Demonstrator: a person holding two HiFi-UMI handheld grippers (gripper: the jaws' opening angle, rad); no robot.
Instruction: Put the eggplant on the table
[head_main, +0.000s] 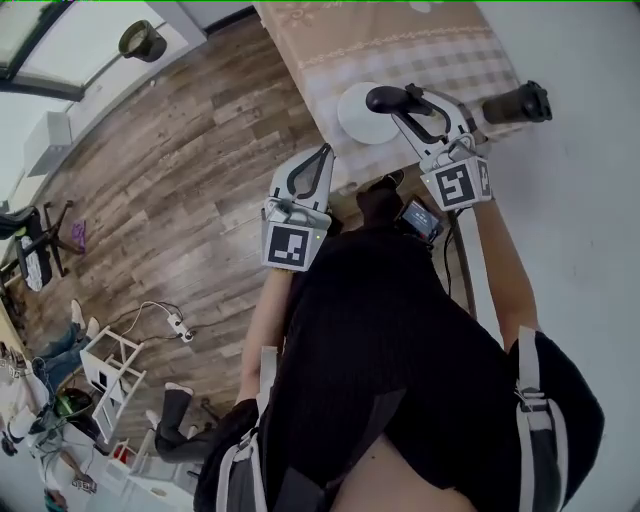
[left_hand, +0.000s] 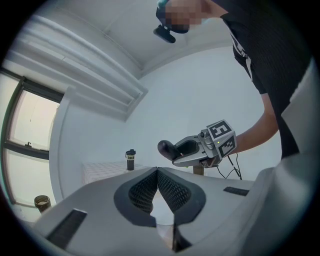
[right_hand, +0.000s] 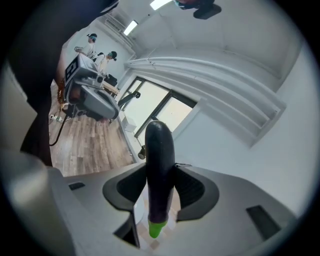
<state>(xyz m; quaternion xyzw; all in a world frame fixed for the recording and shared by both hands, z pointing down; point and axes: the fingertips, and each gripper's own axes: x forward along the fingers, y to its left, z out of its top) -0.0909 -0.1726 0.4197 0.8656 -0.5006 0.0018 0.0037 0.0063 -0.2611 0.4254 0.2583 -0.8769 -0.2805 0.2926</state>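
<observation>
The left tongs (head_main: 322, 156) are pressed shut with nothing between them and hang over the wooden floor (head_main: 180, 180), just short of the surface (head_main: 420, 50) with its checked cloth. A white plate (head_main: 358, 110) lies near the close edge of that cloth. The right tongs (right_hand: 159, 167) are closed on the eggplant (right_hand: 159, 150), which stands between the pads with its dark rounded end pointing ahead and its green stem toward the back. From the head view, that dark end sits against the plate's rim. At the far right, a dark bottle (head_main: 518, 103) stands on the surface.

The task looks partly done: the eggplant has been carried to the surface but is in the air, so lowering it and letting go are left.

How high it hangs is hard to judge, and so is whether it is over the plate or beside it. The person's body hides the close edge, and the right gripper view shows no surface at all.
</observation>
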